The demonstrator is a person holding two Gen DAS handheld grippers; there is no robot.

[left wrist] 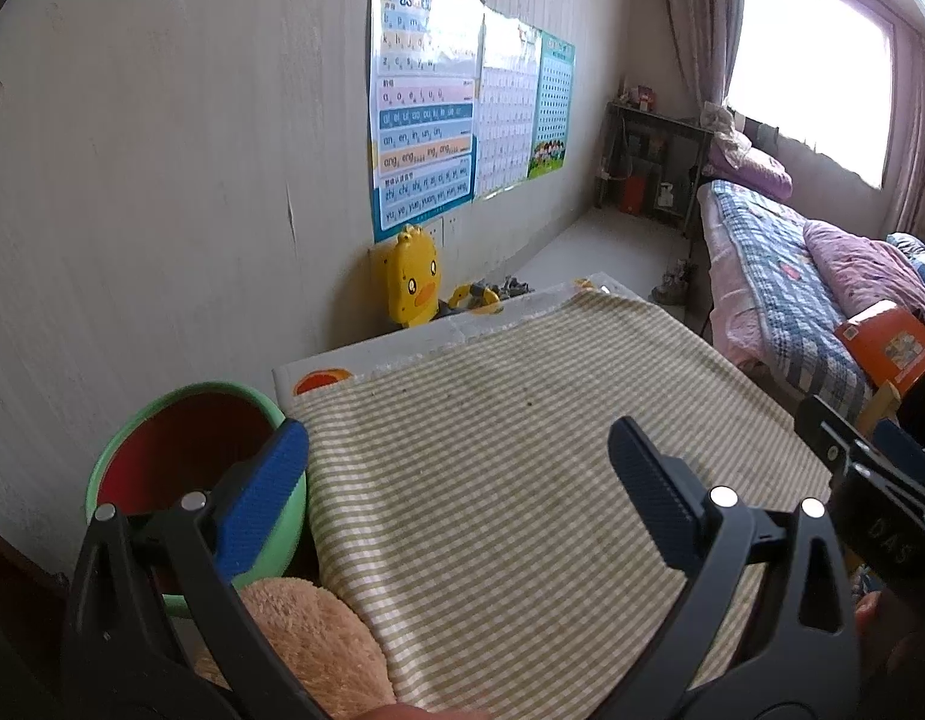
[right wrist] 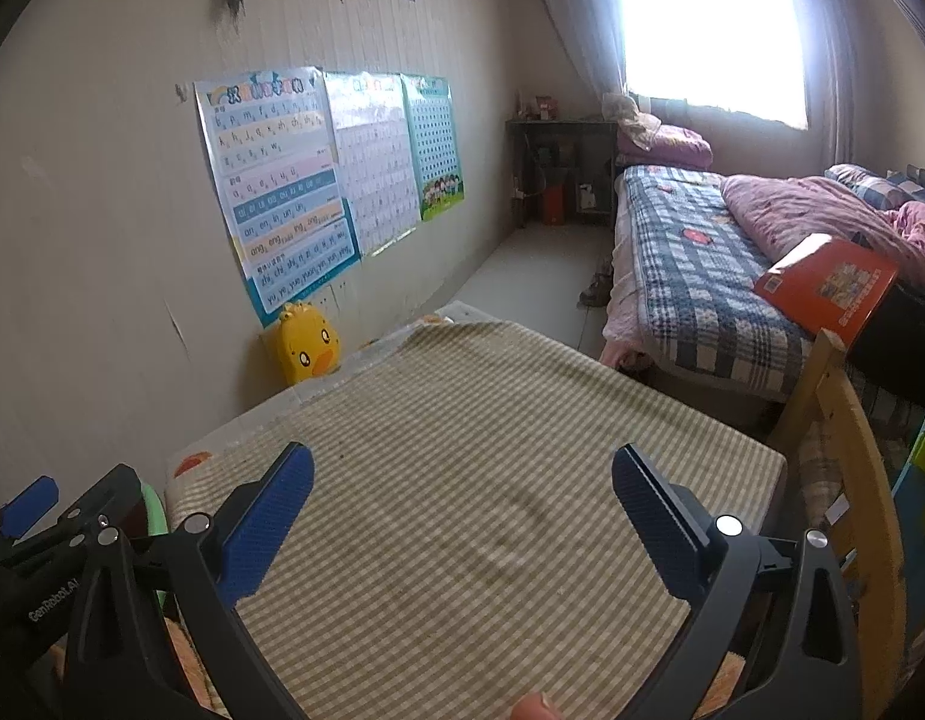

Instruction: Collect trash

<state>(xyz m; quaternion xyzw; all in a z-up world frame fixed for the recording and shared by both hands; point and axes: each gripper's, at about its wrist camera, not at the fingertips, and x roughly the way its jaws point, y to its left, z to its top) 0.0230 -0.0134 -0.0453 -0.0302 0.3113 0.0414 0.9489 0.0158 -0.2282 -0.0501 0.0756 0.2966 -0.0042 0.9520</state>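
Note:
A green bin (left wrist: 282, 531) with a dark red inside stands on the floor at the left of a small table; only a sliver of its rim (right wrist: 155, 510) shows in the right wrist view. The table carries a green-and-white striped cloth (left wrist: 522, 450), also in the right wrist view (right wrist: 462, 480). No trash shows on it. My left gripper (left wrist: 456, 480) is open and empty above the table's left side, next to the bin. My right gripper (right wrist: 462, 504) is open and empty above the cloth. Each gripper shows at the edge of the other's view.
A tan plush toy (left wrist: 306, 636) lies below the left gripper. A yellow duck toy (left wrist: 411, 276) leans on the wall with posters (left wrist: 426, 102). A bed (right wrist: 702, 276) with an orange book (right wrist: 828, 288) stands right. A wooden chair (right wrist: 852, 480) is near right.

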